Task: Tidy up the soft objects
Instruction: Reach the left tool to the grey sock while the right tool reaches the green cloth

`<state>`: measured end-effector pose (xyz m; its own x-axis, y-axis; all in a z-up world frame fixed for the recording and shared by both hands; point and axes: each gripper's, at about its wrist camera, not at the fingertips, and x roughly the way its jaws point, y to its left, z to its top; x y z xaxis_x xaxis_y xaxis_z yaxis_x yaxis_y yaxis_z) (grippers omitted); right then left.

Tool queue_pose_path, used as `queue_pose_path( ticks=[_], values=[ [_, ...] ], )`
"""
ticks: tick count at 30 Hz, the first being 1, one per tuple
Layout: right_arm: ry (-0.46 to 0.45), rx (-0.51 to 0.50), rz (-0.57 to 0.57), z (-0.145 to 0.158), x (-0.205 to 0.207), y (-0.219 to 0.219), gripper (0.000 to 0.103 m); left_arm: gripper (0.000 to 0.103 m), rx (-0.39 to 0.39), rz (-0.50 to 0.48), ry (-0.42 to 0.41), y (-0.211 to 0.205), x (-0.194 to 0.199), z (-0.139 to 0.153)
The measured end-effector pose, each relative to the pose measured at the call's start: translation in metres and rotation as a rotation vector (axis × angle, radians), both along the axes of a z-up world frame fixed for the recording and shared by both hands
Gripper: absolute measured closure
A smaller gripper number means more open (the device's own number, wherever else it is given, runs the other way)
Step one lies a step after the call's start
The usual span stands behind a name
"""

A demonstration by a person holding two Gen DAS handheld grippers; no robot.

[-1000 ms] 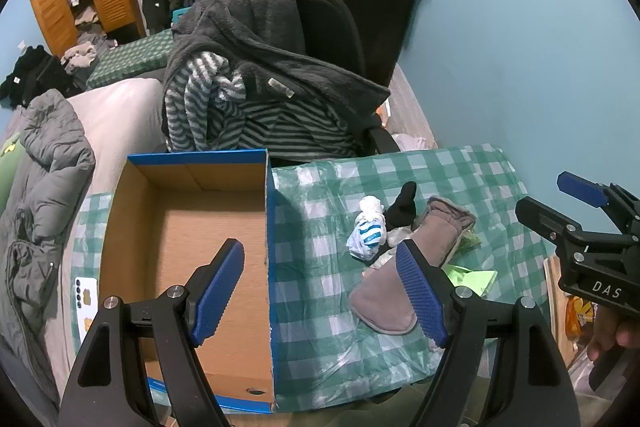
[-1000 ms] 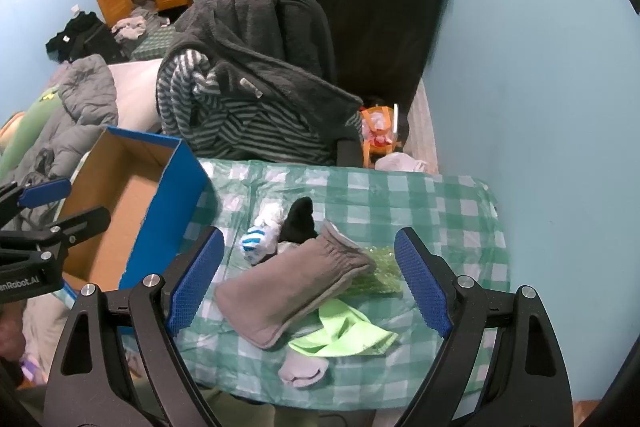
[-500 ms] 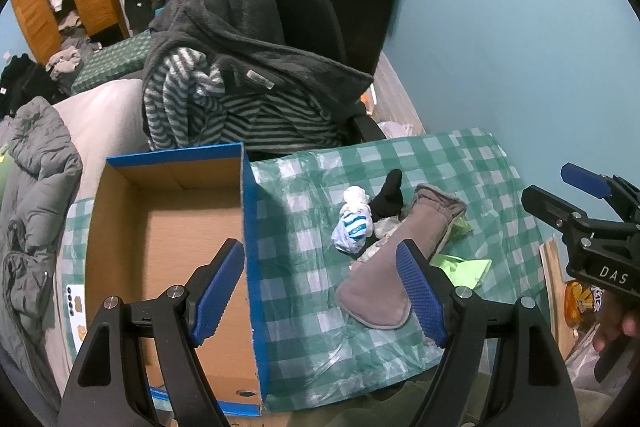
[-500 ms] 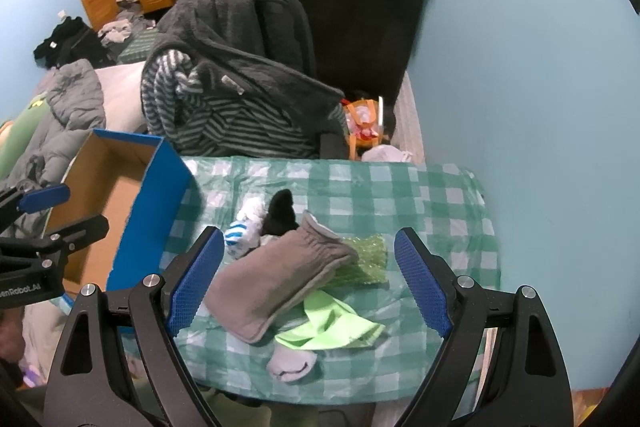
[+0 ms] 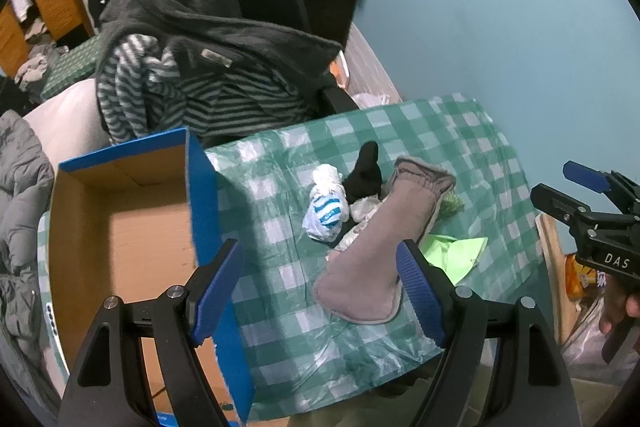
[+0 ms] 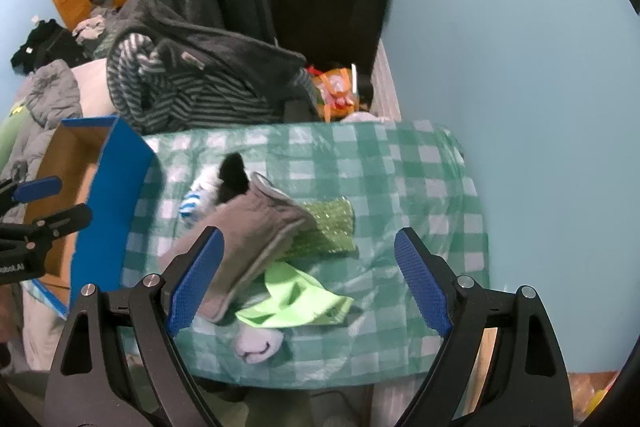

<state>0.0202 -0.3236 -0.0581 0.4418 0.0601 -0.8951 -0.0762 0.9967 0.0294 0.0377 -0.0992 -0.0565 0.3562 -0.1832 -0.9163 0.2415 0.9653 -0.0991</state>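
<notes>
Both grippers' ribbed blue fingers gape above a fleecy grey mitten.

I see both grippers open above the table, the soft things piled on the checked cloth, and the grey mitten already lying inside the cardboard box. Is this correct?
Not quite. The grey mitten is not inside the cardboard box; it lies on the checked cloth with the other soft things, as the left wrist view shows. The box holds none of them. The left gripper and right gripper are indeed open above the table.
</notes>
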Motion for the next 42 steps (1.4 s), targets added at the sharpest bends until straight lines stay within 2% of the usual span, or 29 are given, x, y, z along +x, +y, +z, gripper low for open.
queue_pose_path(
  ticks=[7,13,23,29,42],
  values=[
    [0.061,0.004,-0.010,-0.030,-0.003,-0.009,0.017,0.023,0.020,-0.066,0.009,-0.014,0.006,-0.022],
    [0.120,0.032,-0.013,-0.060,-0.002,-0.010,0.017,0.023,-0.003,-0.088,0.048,-0.021,0.012,-0.042],
    [0.226,0.054,-0.030,-0.109,-0.003,-0.008,0.017,0.023,0.003,-0.152,0.089,-0.039,0.011,-0.070],
    [0.275,0.073,-0.032,-0.128,-0.004,-0.005,0.017,0.023,-0.006,-0.163,0.128,-0.047,0.009,-0.087],
    [0.351,0.042,-0.015,-0.169,0.000,0.003,0.017,0.023,0.032,-0.226,0.138,-0.071,0.006,-0.105]
  ],
)
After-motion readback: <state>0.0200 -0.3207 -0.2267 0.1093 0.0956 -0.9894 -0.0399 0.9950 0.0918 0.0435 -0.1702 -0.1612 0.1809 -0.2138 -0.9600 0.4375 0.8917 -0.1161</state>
